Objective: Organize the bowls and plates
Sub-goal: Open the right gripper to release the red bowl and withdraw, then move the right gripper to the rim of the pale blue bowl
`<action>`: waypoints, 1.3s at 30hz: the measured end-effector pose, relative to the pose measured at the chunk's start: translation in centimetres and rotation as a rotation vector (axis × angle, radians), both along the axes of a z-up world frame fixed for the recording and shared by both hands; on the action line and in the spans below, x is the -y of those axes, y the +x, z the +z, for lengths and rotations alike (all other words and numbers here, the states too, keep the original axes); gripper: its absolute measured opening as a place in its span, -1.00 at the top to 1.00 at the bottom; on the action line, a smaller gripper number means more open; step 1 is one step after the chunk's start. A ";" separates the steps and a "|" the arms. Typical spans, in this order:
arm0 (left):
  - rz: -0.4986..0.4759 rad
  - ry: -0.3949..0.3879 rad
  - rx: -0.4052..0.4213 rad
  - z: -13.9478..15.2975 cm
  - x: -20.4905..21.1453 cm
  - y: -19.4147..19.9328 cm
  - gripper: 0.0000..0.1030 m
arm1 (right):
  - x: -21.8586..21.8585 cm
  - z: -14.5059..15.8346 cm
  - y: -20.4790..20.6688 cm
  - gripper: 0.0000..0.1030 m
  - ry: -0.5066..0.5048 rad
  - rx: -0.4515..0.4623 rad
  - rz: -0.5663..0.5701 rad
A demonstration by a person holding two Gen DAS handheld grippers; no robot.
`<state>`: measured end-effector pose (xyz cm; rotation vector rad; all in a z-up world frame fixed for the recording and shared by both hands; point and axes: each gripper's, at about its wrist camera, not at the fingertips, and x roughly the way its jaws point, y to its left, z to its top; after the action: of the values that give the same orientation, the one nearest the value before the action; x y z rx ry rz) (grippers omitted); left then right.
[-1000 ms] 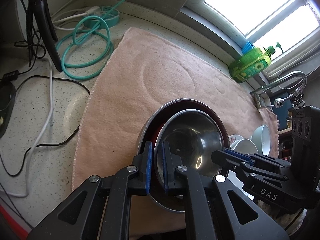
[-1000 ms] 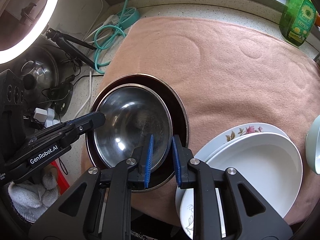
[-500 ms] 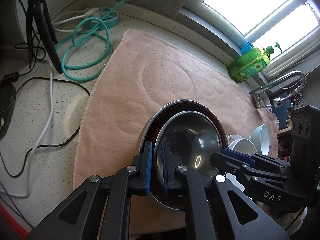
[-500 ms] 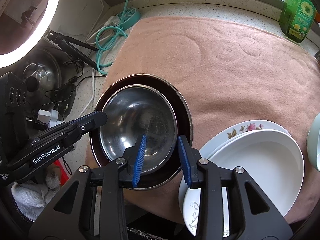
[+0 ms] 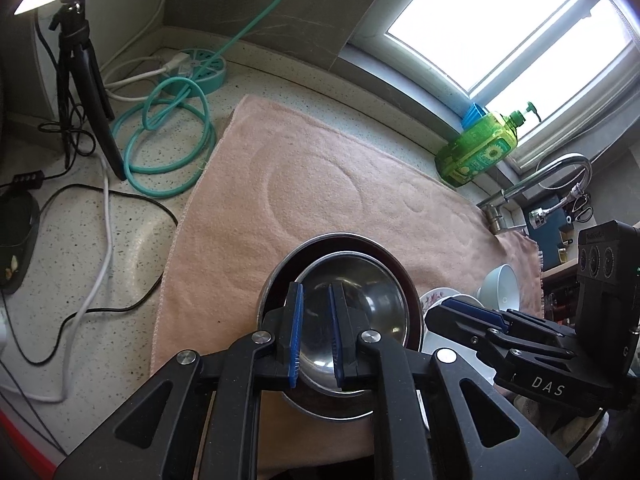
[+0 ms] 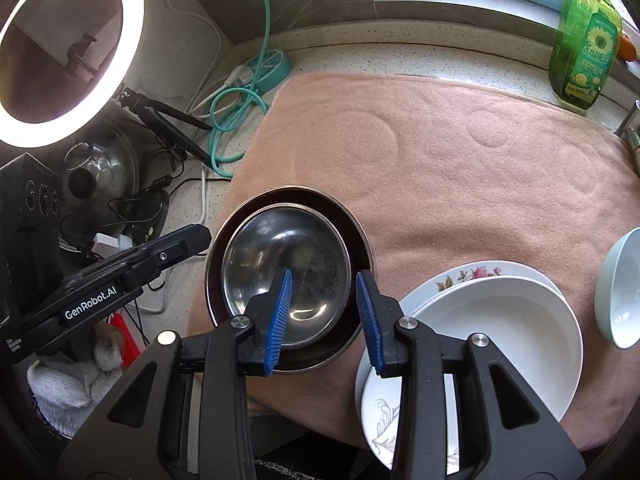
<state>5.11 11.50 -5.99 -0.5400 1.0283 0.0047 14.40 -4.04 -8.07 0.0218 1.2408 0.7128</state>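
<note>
Left-wrist view: a steel bowl (image 5: 352, 312) sits nested in a larger dark-lined bowl (image 5: 280, 280) at the towel's (image 5: 320, 184) near edge. The left gripper (image 5: 314, 334) is opening, nothing pinched; the right gripper (image 6: 324, 320) stands parted above them, empty, beside stacked white plates (image 6: 500, 328).

A speckled stone countertop (image 6: 400, 54) carries everything here. Spread over most of it lies a pink towel (image 6: 460, 168). Left of the towel, on bare stone, sit a coiled teal hose (image 5: 168, 148), a teal round power strip (image 5: 200, 68), black and white cables (image 5: 100, 240) and a black tripod (image 5: 80, 80). At the far right, a green soap bottle (image 6: 586, 40) stands by the window ledge.
</note>
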 end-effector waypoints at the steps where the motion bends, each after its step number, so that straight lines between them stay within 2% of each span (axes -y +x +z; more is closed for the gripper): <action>1: -0.002 0.006 0.010 0.3 0.3 0.1 0.75 | 0.5 0.4 0.0 0.33 0.012 0.005 -0.007; 3: -0.013 0.016 0.028 0.9 1.0 0.1 0.71 | 1.5 1.0 0.0 0.32 0.024 0.021 -0.022; 4: -0.017 0.016 0.035 1.2 1.3 0.1 0.63 | 2.1 1.4 0.1 0.26 0.029 0.032 -0.029; 5: -0.022 0.013 0.042 1.4 1.7 0.1 0.60 | 2.7 1.7 0.1 0.16 0.031 0.043 -0.035; 6: -0.027 0.010 0.051 1.7 2.1 0.2 0.58 | 3.4 2.0 0.1 -0.05 0.034 0.057 -0.040; 7: -0.036 0.011 0.059 1.9 2.6 0.3 0.58 | 4.1 2.3 0.2 -0.19 0.036 0.075 -0.045; 11: -0.050 0.045 0.089 2.9 4.7 0.8 0.51 | 7.3 3.7 0.7 -0.33 0.032 0.145 -0.063; 13: -0.051 0.027 0.098 3.1 5.6 1.1 0.41 | 9.0 4.3 1.3 -0.44 0.027 0.167 -0.073; 15: -0.060 0.021 0.100 3.1 6.7 1.5 0.40 | 11.0 4.8 1.8 -0.44 0.028 0.190 -0.081; 17: -0.068 0.050 0.108 3.3 8.1 1.9 0.40 | 12.9 5.0 2.4 -0.44 0.013 0.210 -0.093; 18: -0.072 0.055 0.110 3.3 8.8 2.1 0.34 | 13.9 5.0 2.7 -0.44 0.012 0.215 -0.099; 19: -0.076 0.051 0.111 3.3 9.4 2.4 0.16 | 14.9 4.9 3.0 -0.44 0.010 0.219 -0.107; 21: -0.079 0.038 0.117 3.1 10.7 2.9 0.02 | 17.2 4.9 3.4 -0.45 0.015 0.242 -0.130; 24: -0.102 0.062 0.119 2.9 12.9 3.6 0.02 | 20.2 4.7 3.8 -0.69 0.022 0.283 -0.165; 27: -0.122 0.050 0.105 2.5 15.0 4.4 0.02 | 22.8 4.4 4.2 -0.69 0.018 0.311 -0.187; 31: -0.159 0.061 0.093 2.0 18.3 5.3 0.02 | 25.8 3.4 5.2 -0.69 0.010 0.280 -0.210; 35: -0.198 0.064 0.081 1.2 21.6 6.3 0.02 | 28.5 2.1 6.2 -0.69 -0.057 0.255 -0.243; 39: -0.234 0.064 0.062 0.3 24.5 7.1 0.02 | 30.9 0.6 6.7 -0.69 -0.075 0.228 -0.247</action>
<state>12.21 -13.03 -5.71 -0.3572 1.0224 -0.1851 21.10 -34.89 -7.50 0.0304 1.0242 0.4405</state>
